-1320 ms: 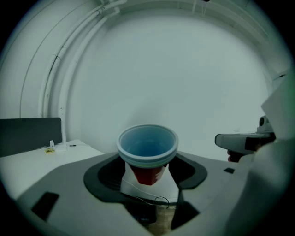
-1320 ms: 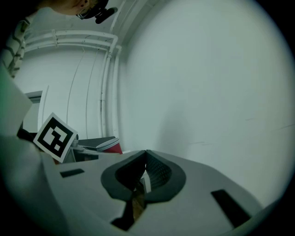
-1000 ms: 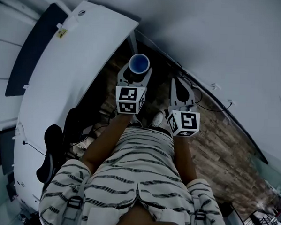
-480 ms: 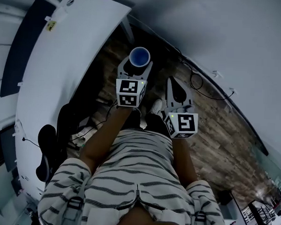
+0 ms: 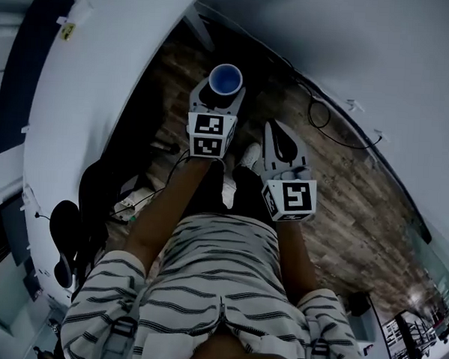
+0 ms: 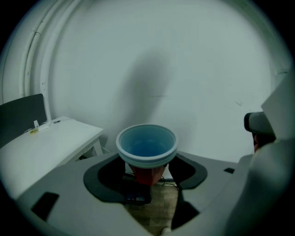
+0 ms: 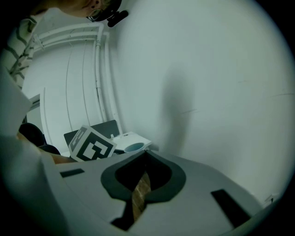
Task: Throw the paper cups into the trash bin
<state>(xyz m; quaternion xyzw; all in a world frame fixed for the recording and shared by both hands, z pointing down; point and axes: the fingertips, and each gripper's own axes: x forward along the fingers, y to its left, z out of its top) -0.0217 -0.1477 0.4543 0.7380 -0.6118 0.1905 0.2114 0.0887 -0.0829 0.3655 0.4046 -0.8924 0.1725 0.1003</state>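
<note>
Left gripper (image 5: 220, 96) clamps the blue-lined red paper cup (image 5: 225, 79) upright between its jaws; right gripper (image 5: 279, 133) beside it is closed, empty. White table (image 5: 87, 78) has slid away leftward: carrying continues, no bin visible.

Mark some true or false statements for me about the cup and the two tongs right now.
1. The left tongs hold a paper cup upright, mouth up. True.
2. The right tongs grip a second cup. False: they are shut with nothing between them.
3. The cup is blue inside and red outside. True.
4. The cup stands on the white table. False: it is held in the air beside the table, over the wooden floor.
</note>
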